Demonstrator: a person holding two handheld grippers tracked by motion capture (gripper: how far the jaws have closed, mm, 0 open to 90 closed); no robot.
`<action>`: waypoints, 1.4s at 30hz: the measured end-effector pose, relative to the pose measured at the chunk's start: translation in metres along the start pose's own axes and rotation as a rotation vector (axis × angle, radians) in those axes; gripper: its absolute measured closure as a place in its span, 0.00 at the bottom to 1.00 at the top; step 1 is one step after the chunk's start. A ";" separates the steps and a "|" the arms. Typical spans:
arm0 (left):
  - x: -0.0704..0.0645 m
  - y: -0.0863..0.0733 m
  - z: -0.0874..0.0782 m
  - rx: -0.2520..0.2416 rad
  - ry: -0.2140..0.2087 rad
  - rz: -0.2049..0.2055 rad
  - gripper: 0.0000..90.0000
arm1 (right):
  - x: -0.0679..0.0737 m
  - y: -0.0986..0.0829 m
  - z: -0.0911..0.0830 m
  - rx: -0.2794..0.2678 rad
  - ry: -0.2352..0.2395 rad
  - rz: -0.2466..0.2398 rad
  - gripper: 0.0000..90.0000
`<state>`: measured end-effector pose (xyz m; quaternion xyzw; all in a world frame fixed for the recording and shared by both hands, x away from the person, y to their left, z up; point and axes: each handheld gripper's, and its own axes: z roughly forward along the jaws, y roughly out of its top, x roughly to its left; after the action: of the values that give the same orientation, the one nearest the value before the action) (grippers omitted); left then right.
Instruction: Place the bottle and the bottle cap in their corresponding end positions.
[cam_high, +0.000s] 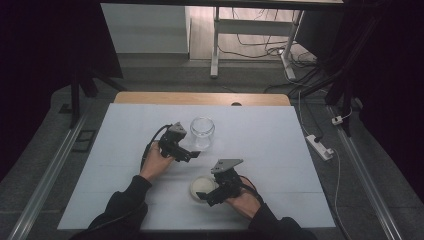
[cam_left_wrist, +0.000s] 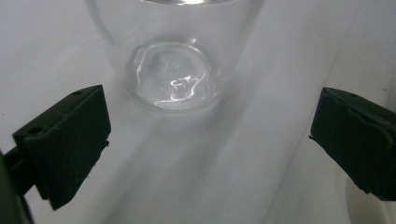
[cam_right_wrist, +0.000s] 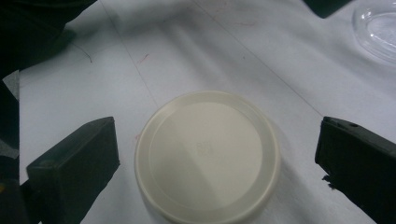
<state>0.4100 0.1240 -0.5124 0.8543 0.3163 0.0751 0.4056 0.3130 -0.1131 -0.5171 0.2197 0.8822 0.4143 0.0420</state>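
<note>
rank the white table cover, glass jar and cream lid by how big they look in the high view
1. white table cover, by far the largest.
2. glass jar.
3. cream lid, partly hidden behind the right tool.

The jar and lid look close in width, and the lid sits nearer the camera, so their order is unsure.

A white-covered table (cam_high: 260, 135) fills the frame's middle. On it, a clear glass jar (cam_high: 202, 132) stands at centre, and a cream lid (cam_high: 202, 186) lies flat below it, lower centre.

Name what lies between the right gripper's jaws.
A cream lid lies flat on the white table between the open jaws, untouched, in the right gripper view.
</note>
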 end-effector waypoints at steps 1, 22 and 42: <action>-0.001 -0.001 -0.002 -0.001 -0.004 -0.001 0.00 | 0.000 0.000 -0.002 -0.004 -0.001 0.001 0.00; -0.037 -0.036 -0.058 -0.029 -0.016 -0.014 0.00 | -0.007 -0.002 -0.035 -0.063 -0.054 0.012 0.00; -0.075 -0.078 -0.097 -0.032 -0.007 -0.047 0.00 | -0.010 -0.022 -0.073 -0.062 -0.138 0.041 0.00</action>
<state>0.2758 0.1779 -0.4965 0.8402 0.3336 0.0679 0.4220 0.2954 -0.1822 -0.4869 0.2645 0.8593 0.4260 0.1008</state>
